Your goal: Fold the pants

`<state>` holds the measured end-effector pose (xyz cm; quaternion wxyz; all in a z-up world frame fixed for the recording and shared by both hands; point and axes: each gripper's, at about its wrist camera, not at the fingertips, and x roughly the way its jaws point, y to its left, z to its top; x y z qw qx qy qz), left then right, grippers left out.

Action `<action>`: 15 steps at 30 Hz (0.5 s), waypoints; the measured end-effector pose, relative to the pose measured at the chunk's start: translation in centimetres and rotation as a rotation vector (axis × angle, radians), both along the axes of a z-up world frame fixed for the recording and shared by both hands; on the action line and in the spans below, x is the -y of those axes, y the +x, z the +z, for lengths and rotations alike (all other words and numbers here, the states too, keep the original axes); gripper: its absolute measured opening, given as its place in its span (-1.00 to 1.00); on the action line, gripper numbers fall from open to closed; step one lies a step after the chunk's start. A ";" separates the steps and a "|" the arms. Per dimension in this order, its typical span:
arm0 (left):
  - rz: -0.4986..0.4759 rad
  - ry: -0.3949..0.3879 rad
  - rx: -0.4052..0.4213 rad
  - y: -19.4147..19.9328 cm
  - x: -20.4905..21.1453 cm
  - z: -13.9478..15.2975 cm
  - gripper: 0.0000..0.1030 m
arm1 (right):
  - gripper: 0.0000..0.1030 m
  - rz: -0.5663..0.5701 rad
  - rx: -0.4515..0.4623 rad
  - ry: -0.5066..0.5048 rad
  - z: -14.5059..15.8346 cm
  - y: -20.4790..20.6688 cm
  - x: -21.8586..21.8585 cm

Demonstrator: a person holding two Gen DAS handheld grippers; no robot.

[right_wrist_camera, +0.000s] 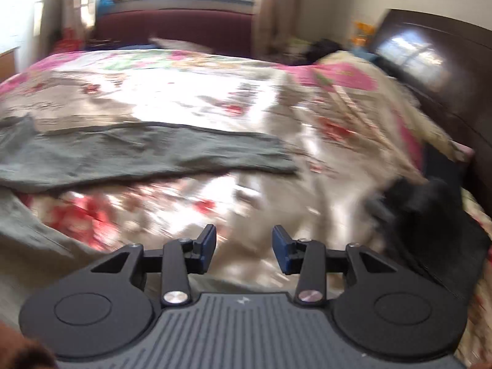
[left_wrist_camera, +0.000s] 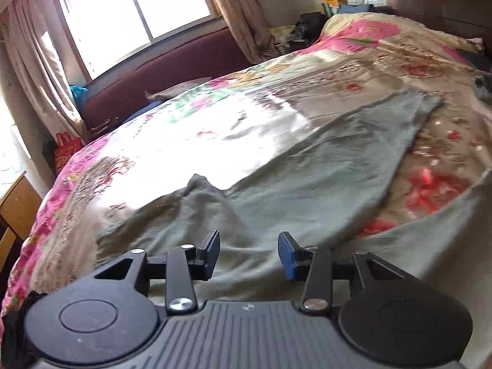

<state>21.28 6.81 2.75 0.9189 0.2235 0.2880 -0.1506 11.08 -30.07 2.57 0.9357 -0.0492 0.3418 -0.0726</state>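
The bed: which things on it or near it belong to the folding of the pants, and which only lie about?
For the job:
grey-green pants
left gripper, open
right gripper, open

Lying about:
floral bedspread
dark cloth
red bag
curtains

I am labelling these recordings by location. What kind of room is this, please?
Most likely a bedroom in a home: a bed with a floral bedspread, a curtained window, and grey-green pants spread on the bed.
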 end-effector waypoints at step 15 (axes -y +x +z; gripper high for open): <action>0.032 0.107 -0.177 16.4 -14.1 -1.3 0.16 | -0.23 0.774 -0.270 -0.247 -2.9 27.4 -21.5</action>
